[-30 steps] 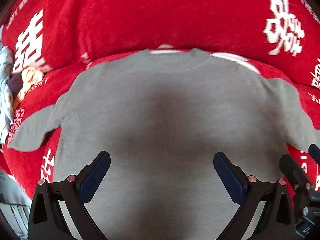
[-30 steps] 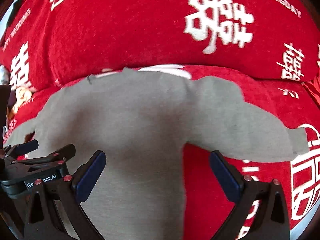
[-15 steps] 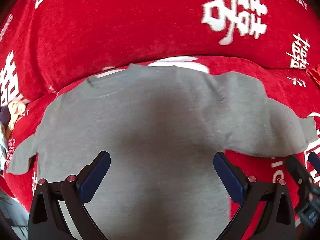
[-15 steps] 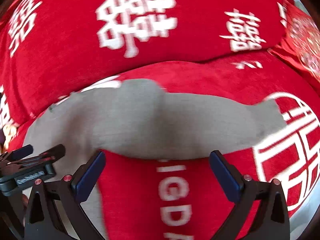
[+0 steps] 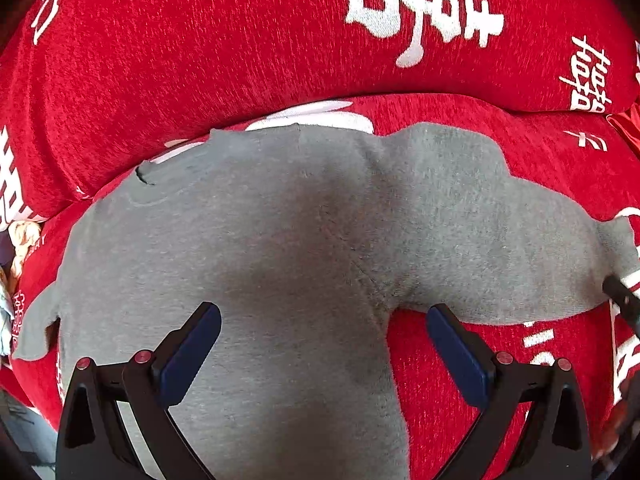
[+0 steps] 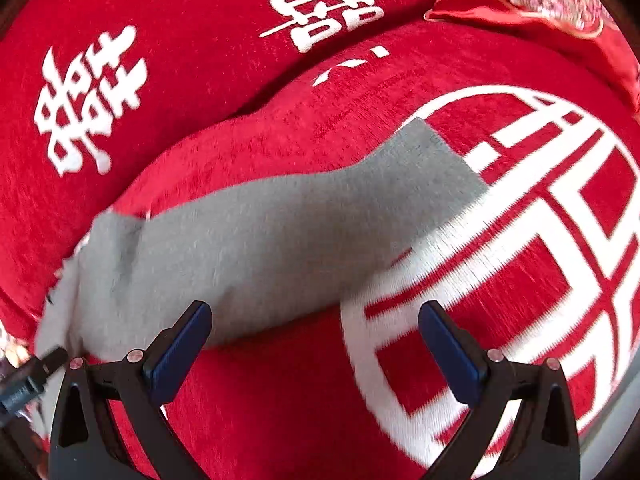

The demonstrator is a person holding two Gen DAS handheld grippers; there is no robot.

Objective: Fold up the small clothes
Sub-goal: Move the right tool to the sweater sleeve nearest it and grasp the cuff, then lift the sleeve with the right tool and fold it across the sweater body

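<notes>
Grey long-sleeved sweatshirt [image 5: 280,248] lies spread flat, front down or up not determinable, on a red sofa cover [image 5: 500,380] printed with white characters. Neckline toward the backrest cushion [image 5: 200,48], hem toward the cameras. No fold made yet, judging from the flat lie of body and both sleeves.

Left gripper [image 5: 324,344]: fingers spread wide, nothing between the blue pads [image 5: 192,344]. It hangs over the lower body of the garment, near the armpit seam where the right-hand sleeve [image 5: 520,240] branches off. Contact with the cloth cannot be told.

Right gripper [image 6: 316,344]: fingers likewise spread, empty. It faces the same sleeve [image 6: 280,240], which runs outward and ends in a cuff [image 6: 436,160] lying on the large white circular emblem [image 6: 560,240]. One pad sits at the sleeve's lower edge, the other over bare red cover. Frame is slightly blurred.

A red embroidered cushion [image 6: 540,0] sits at the far corner, well apart from the garment. Some patterned cloth [image 5: 20,240] shows at the left edge of the left view; too small to identify.

Step in hand, as judged: approach for fold 1, the sleeve brought in across the body.

Next move calls for: right gripper to travel out to the cuff end and close on it, taking both layers; left gripper to pin or hold the shoulder line so the body does not drag. Plush cover may cling to the knit.
</notes>
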